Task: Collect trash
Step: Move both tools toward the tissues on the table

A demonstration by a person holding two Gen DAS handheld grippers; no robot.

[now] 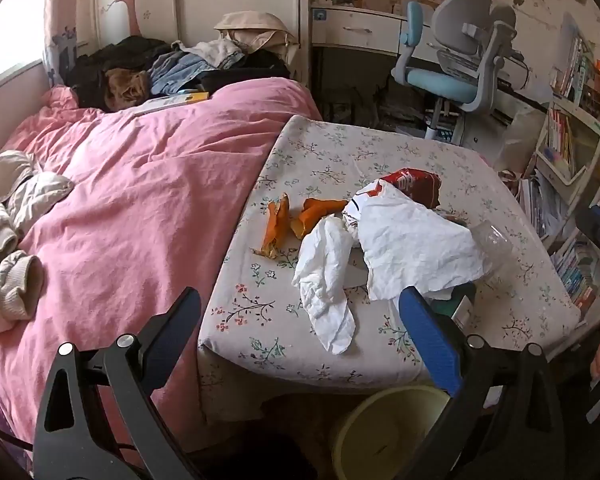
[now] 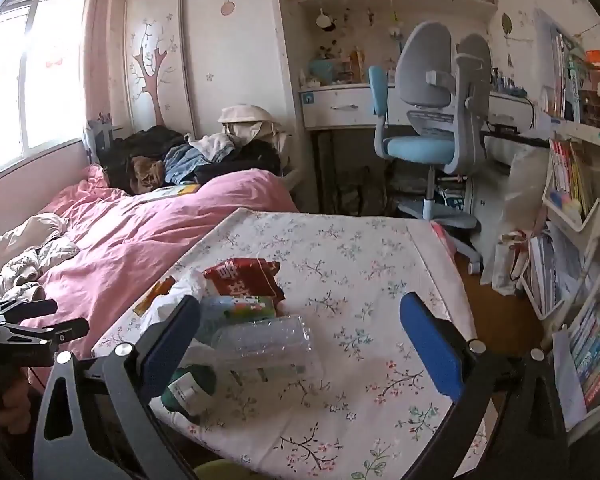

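Tongs: left tongs (image 1: 300,324) and right tongs (image 2: 300,334) both spread, empty.
Trash: tissues (image 1: 412,248), orange peels (image 1: 278,224), red wrapper (image 2: 244,276), clear bottle (image 2: 260,340) heaped mid-bench (image 1: 380,152).
Bin: yellow bin (image 1: 384,428) under the bench's near edge.
Risk: a loose pinch could drop limp tissue beside the bin; the bottle may roll off the edge.

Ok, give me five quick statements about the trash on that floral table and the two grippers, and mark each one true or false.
1. Both the left gripper and the right gripper are open and hold nothing. True.
2. The orange peels lie on the pink duvet. False: they lie on the floral tablecloth, left of the crumpled white paper.
3. A red snack bag lies among the trash. True.
4. The clear plastic bottle stands upright. False: it lies on its side.
5. The cream bin stands on the table. False: it sits below the table's near edge.
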